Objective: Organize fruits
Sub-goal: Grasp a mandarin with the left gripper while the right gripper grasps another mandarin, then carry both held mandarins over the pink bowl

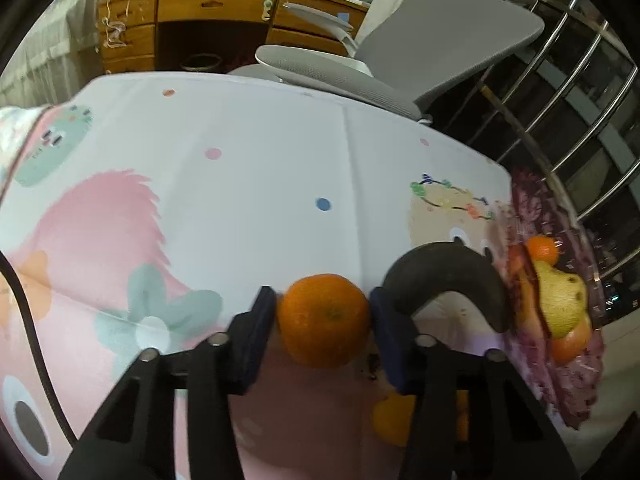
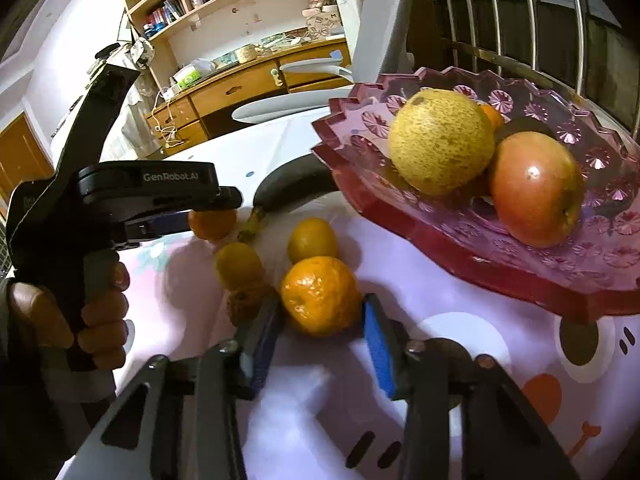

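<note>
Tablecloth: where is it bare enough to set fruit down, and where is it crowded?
Bare: the wide stretch of tablecloth between the left gripper and the chair. Crowded: beside the pink dish, where tangerines, a dark banana and both grippers cluster.

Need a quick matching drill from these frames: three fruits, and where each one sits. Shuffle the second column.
Fruits:
1. pear
2. banana
3. mandarin

Places:
a. on the tablecloth, beside the dish
b. between the pads of the left hand-held gripper
c. in the pink dish, next to the apple

Pairs: 1-c, 2-a, 3-b
</note>
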`<state>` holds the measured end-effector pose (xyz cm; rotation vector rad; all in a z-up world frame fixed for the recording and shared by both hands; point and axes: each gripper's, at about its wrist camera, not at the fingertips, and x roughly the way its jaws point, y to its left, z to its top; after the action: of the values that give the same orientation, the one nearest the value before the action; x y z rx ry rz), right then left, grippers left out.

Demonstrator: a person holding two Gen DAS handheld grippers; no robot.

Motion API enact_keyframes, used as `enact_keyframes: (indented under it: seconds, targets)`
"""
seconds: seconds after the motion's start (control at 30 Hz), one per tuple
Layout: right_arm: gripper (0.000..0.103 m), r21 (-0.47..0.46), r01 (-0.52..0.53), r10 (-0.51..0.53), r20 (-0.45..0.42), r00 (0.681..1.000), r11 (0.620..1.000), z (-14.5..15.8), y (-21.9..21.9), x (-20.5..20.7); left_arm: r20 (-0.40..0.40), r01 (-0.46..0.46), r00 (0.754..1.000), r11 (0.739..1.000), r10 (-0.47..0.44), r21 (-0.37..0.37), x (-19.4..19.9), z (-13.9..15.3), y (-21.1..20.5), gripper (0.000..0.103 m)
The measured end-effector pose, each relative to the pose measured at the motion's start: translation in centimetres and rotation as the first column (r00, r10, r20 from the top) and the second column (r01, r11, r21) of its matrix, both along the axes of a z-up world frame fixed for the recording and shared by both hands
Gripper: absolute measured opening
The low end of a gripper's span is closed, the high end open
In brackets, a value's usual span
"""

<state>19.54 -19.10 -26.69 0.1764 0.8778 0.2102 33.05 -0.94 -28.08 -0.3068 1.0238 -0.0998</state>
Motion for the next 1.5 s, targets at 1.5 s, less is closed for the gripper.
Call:
enact_keyframes:
  seconds: [1.5]
  targets:
    - [0.041, -0.066, 0.175, -0.168, 0.097, 0.981, 0.982, 11.5, -10.0, -4.8, 0.124, 0.317, 0.944, 0.944, -0.305, -0.089, -8.9, 11.3, -12.3, 0.043]
